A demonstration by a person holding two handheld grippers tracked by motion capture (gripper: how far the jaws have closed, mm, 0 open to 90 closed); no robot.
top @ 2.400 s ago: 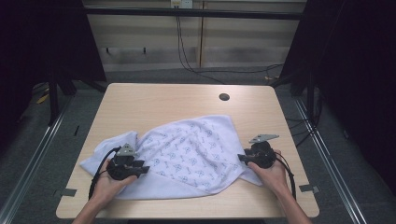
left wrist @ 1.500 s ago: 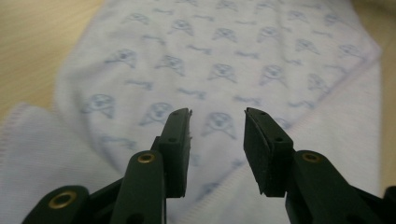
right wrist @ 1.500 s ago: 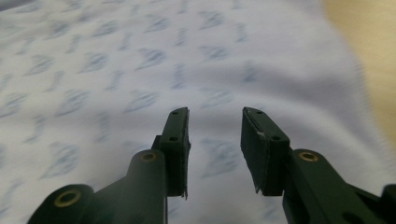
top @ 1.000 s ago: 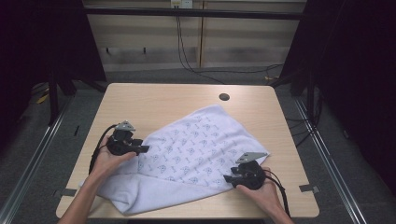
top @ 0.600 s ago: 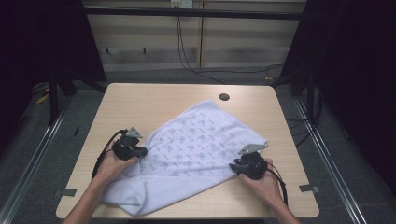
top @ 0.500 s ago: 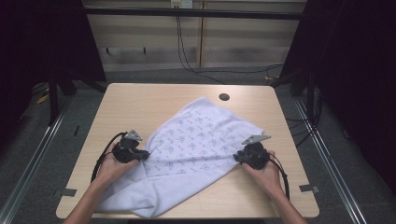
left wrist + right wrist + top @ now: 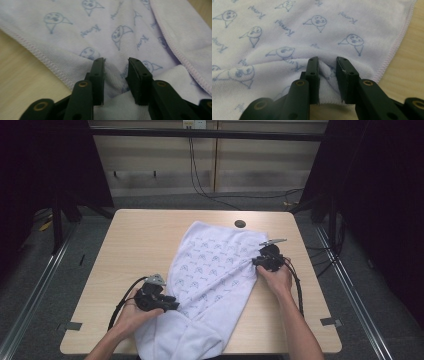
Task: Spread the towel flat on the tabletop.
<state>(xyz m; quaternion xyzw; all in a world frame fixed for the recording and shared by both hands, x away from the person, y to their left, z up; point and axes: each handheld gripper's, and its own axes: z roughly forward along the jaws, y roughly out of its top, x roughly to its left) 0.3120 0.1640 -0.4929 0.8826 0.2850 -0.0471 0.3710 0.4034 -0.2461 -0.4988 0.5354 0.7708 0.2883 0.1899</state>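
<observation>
Pale wood of the bench [image 7: 135, 245] lies bare along its left side and far edge. Left claw [image 7: 167, 304], whose jaws have just been opening, stands with cloth bunched between them, seemingly loose. Right claw [image 7: 327, 65] pinches a fold of the towel [image 7: 215, 270] at its right hem. That towel runs lengthwise from the far middle to the near edge, overhanging it.

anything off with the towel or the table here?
No damage or spill. The printed towel lies askew across the table, its near end bunched and hanging over the front edge. The right gripper pinches a fold; the left gripper has cloth between its jaws, which have just been opening.
</observation>
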